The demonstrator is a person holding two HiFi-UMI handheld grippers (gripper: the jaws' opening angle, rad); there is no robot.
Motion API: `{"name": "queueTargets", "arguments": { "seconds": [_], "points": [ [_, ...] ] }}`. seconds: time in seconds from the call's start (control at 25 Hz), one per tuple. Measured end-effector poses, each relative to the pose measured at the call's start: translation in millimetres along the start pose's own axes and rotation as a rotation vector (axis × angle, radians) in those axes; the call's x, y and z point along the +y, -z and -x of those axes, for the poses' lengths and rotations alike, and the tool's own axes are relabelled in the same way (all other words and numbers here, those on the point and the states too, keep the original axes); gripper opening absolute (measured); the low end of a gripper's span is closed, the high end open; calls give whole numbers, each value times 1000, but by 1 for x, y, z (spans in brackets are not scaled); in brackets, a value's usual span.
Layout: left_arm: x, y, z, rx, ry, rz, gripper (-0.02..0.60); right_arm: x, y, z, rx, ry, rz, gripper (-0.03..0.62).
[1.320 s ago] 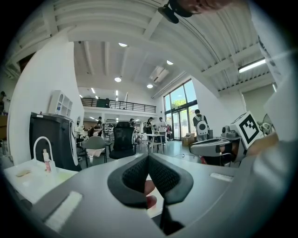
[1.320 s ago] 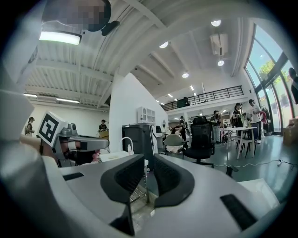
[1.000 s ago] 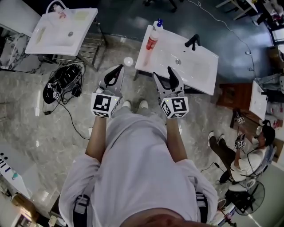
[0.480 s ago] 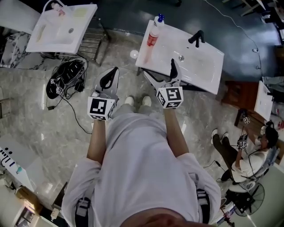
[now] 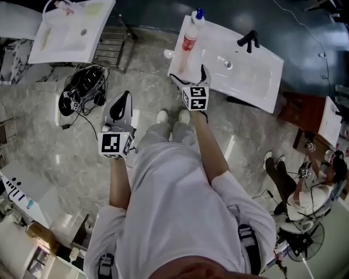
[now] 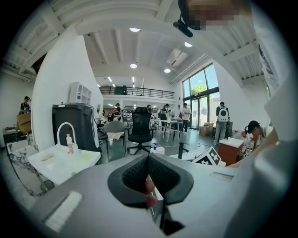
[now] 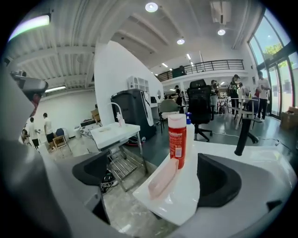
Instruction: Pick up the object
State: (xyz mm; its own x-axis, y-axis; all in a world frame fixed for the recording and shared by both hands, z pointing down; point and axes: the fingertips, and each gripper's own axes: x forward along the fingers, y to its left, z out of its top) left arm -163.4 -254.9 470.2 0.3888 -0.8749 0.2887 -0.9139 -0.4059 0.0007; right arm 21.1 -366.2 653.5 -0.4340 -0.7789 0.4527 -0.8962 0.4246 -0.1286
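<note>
A white sink (image 5: 256, 71) with a black faucet (image 5: 248, 39) stands ahead of me. At its near left corner are a red bottle (image 7: 177, 139), a white bottle with a blue cap (image 5: 198, 16) behind it, and a pale pink bar (image 7: 163, 179) lying on the rim. My right gripper (image 5: 191, 76) hovers at that corner. Its jaws are opening wide, and the pink bar and red bottle (image 5: 188, 41) show in the gap beyond them, untouched. My left gripper (image 5: 121, 103) hangs lower over the floor, its pads (image 6: 139, 174) pressed together with nothing between them.
A second white sink (image 5: 71, 32) on a metal rack (image 5: 112, 46) stands at the far left. Black cables and gear (image 5: 82, 95) lie on the marble floor beside it. At the right edge a person (image 5: 305, 185) sits near a floor fan (image 5: 308, 240).
My right gripper has moved forward to the sink's corner and its jaws have spread wide. The left gripper has dropped back and to the left, still shut.
</note>
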Motion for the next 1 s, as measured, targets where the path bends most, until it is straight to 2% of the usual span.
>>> {"name": "queueTargets", "arguments": {
  "seconds": [0.28, 0.52, 0.72, 1.0],
  "points": [
    [18, 20, 10, 55, -18, 25, 0, -23, 49, -59, 107, 71, -121, 588],
    [26, 33, 17, 100, -7, 33, 0, -29, 77, -87, 176, 125, -210, 572],
    [36, 31, 13, 97, -18, 51, 0, -33, 88, -96, 215, 150, -237, 500],
    [33, 19, 3, 72, 10, 48, 0, -35, 91, -98, 247, 183, -230, 325]
  ]
}}
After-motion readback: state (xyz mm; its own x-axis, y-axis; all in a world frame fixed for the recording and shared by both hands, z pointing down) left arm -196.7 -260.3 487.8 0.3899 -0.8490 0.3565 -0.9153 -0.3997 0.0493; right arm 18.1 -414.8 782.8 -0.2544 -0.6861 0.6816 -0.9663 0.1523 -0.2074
